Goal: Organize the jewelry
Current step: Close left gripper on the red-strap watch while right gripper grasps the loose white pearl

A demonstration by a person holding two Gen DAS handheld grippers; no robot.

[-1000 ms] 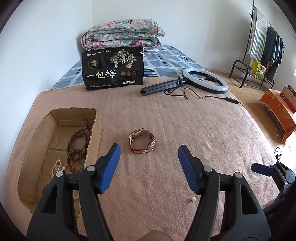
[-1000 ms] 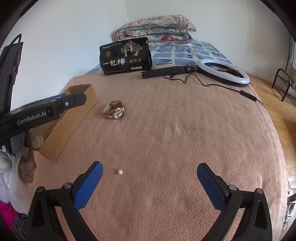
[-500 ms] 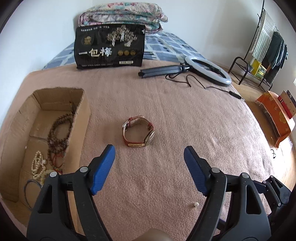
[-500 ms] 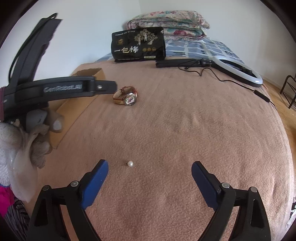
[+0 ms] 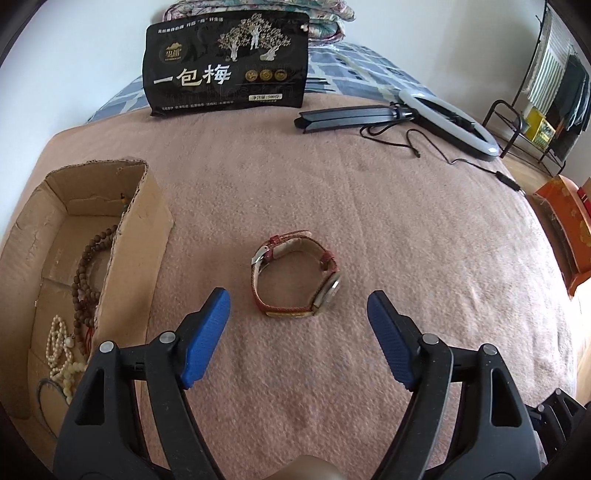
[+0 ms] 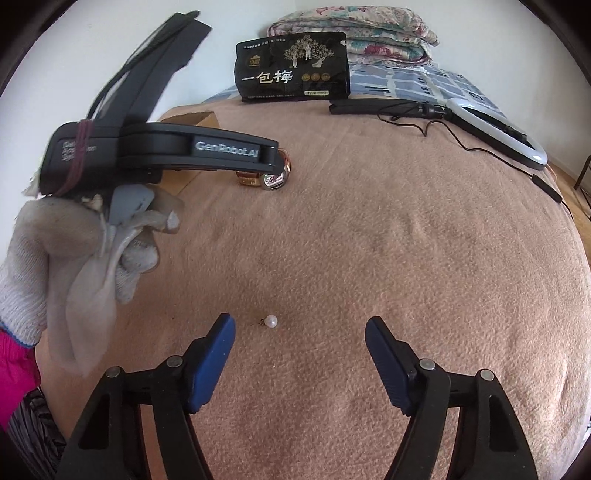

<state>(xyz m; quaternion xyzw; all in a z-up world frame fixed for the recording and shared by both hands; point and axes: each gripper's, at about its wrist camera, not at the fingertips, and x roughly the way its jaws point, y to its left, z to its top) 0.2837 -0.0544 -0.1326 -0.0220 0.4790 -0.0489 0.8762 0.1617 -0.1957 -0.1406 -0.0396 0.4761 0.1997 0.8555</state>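
Note:
A red-strapped wristwatch [image 5: 295, 277] lies on the pink blanket, just beyond my open left gripper [image 5: 298, 325] and centred between its blue pads. A cardboard box [image 5: 136, 236] at the left holds brown bead strings [image 5: 88, 266] and pale bead bracelets [image 5: 59, 347]. In the right wrist view a small pearl earring [image 6: 270, 321] lies on the blanket just ahead of my open, empty right gripper [image 6: 300, 354], nearer the left finger. The left gripper body [image 6: 166, 147] reaches over the watch [image 6: 273, 181] there.
A black snack bag [image 5: 225, 62] stands at the back of the bed before folded quilts [image 6: 354, 33]. A ring light [image 5: 450, 118] with folded tripod and cable lies at the back right. The bed edge drops off at the right, by an orange box [image 5: 569, 229].
My left gripper has moved forward and down over the watch, now centred between its fingers. My right gripper has come closer to the pearl, with its fingers somewhat less wide apart.

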